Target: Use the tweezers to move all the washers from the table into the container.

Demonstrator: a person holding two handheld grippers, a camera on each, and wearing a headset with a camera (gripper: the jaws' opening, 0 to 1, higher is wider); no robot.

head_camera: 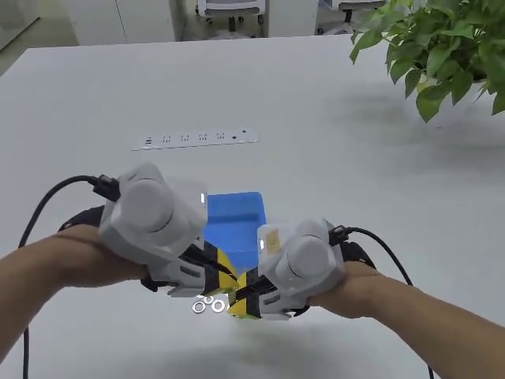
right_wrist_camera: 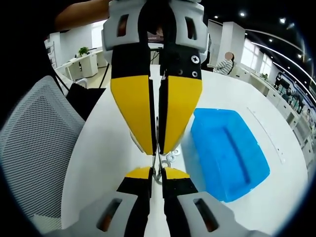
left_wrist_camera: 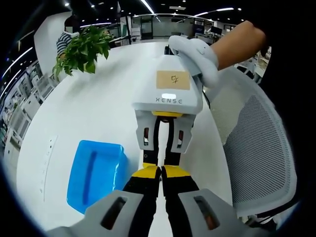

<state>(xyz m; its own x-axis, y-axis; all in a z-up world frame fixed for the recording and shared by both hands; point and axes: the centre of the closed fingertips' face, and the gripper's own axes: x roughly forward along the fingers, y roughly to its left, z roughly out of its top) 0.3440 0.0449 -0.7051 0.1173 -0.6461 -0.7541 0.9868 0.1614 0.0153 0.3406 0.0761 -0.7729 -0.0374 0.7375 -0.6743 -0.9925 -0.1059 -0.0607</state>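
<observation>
Washers (head_camera: 209,304): three counted, clustered on the desk (head_camera: 331,126) toward its near edge, just beside the container (head_camera: 235,212); more may be hidden under the grippers. None visible inside the one blue container.

Right gripper (right_wrist_camera: 157,173): jaws closed on a thin metal strip, apparently the tweezers (right_wrist_camera: 157,164), tip pointing down at the washers, probably lined up for a pick. One pair only.

Left gripper (left_wrist_camera: 161,173): faces the right one tip to tip, jaws drawn together. It looks to be steadying or squeezing the tweezers, but whether it actually pinches them I cannot tell.
</observation>
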